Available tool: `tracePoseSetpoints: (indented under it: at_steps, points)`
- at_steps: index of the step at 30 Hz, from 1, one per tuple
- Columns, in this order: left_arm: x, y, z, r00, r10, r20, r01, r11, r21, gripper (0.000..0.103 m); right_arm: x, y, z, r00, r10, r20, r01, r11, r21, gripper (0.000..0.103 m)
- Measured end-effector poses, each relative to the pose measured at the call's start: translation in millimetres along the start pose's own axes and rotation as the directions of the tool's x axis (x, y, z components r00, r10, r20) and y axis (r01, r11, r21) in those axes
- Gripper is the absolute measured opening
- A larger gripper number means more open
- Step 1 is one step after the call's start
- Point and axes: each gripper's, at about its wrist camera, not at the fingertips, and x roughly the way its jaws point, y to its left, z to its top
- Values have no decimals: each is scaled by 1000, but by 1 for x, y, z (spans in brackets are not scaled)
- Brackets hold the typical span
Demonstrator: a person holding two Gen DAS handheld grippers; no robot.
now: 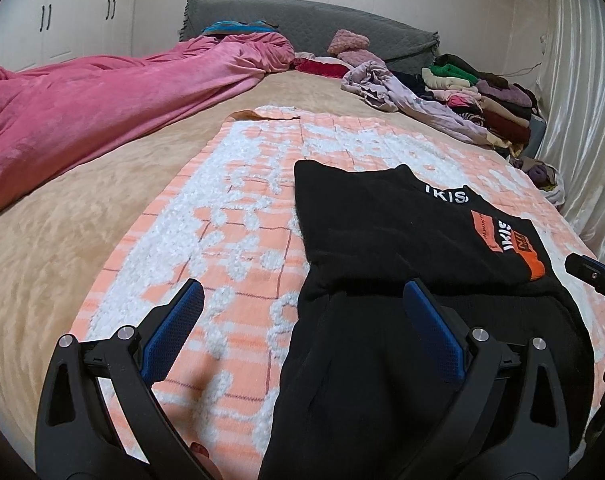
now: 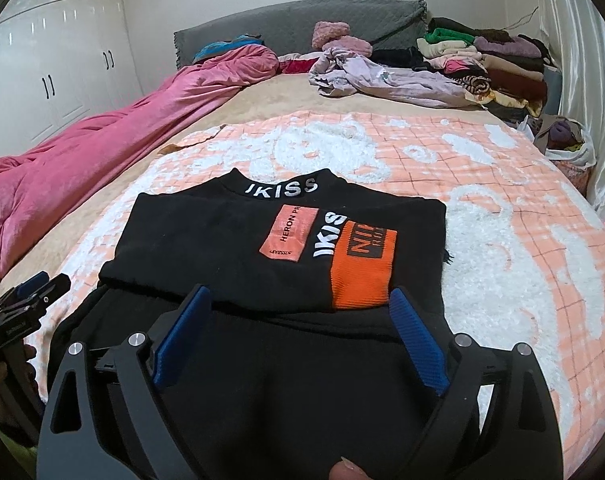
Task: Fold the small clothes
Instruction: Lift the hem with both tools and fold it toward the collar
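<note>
Left gripper: the left gripper (image 1: 302,320) had its two blue fingers (image 1: 174,332) spread wide apart and held nothing. One finger was over the blanket and the other was over the black cloth. It also showed at the left edge of the right wrist view (image 2: 42,286).

Right gripper: the right gripper (image 2: 300,332) was spread wide too, with nothing between its blue fingers (image 2: 418,344). It hung over the near part of the black clothes. Its tip poked in at the right edge of the left wrist view (image 1: 594,280), too little to tell more.

Black top: the black top (image 2: 222,248) lay flat on the blanket, just past both grippers. It had white letters on the collar and orange patches (image 2: 362,268) on the front.

Black cloth below: another black piece (image 2: 302,392) lay under the near edge of the top, closest to the grippers.

Blanket: the orange and white blanket (image 2: 502,220) was spread under the clothes, on the tan bed (image 1: 62,220).

Far off: a pink quilt (image 1: 82,100) lay along the left side. A pile of clothes (image 2: 482,64) sat at the far right, near the grey headboard (image 2: 302,20).
</note>
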Motion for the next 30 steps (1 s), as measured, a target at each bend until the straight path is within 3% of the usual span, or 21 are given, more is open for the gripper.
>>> tracePoseSetpoints:
  at_steps: [30]
  points:
    - [-51, 13, -27, 999, 32, -13, -32, 999, -3, 93, -54, -12, -23, 1000, 4, 23, -4, 1000, -7, 91]
